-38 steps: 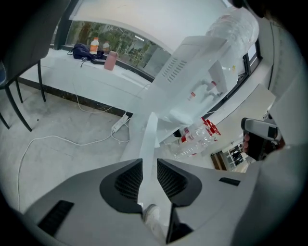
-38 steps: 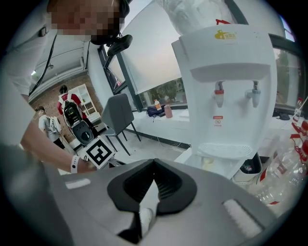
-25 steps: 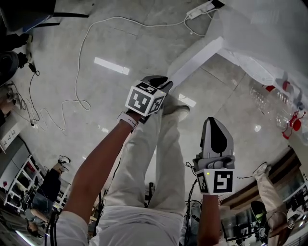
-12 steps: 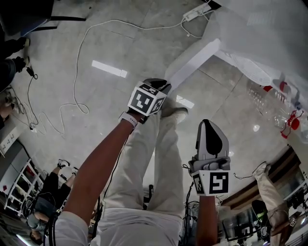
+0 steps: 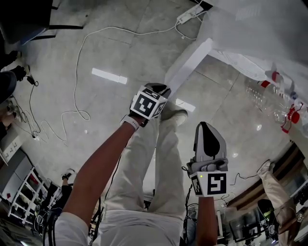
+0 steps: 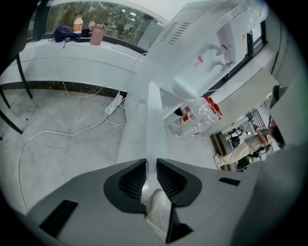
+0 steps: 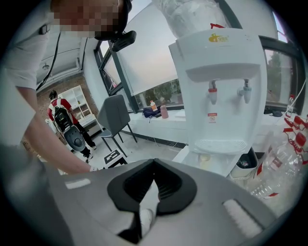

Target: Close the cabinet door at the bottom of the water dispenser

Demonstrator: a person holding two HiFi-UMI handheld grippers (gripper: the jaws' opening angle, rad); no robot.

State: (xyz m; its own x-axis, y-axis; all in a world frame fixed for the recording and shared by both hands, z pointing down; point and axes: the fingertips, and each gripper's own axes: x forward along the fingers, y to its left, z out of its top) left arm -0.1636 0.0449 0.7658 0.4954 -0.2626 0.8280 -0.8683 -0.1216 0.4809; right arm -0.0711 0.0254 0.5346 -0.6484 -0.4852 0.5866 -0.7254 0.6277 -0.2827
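Observation:
The white water dispenser (image 5: 260, 33) stands at the top right of the head view, wrapped in clear plastic; it fills the right gripper view (image 7: 226, 96). Its bottom cabinet door (image 5: 190, 62) stands open and reaches out over the floor towards me. My left gripper (image 5: 161, 88) is at the door's free end. In the left gripper view the door's edge (image 6: 151, 120) runs straight into the narrow gap between the jaws of the left gripper (image 6: 151, 166). My right gripper (image 5: 206, 126) hangs apart, lower right, shut and empty (image 7: 154, 166).
A white cable (image 5: 82, 53) and power strip (image 5: 190, 14) lie on the tiled floor. Empty plastic bottles (image 5: 269, 96) lie right of the dispenser. My legs and a shoe (image 5: 173, 113) are below the grippers. A grey chair (image 7: 115, 115) and a dark bin (image 7: 248, 163) stand nearby.
The left gripper has shifted a little to the right at the door's end. The right gripper has drifted slightly left. The door's angle looks nearly the same.

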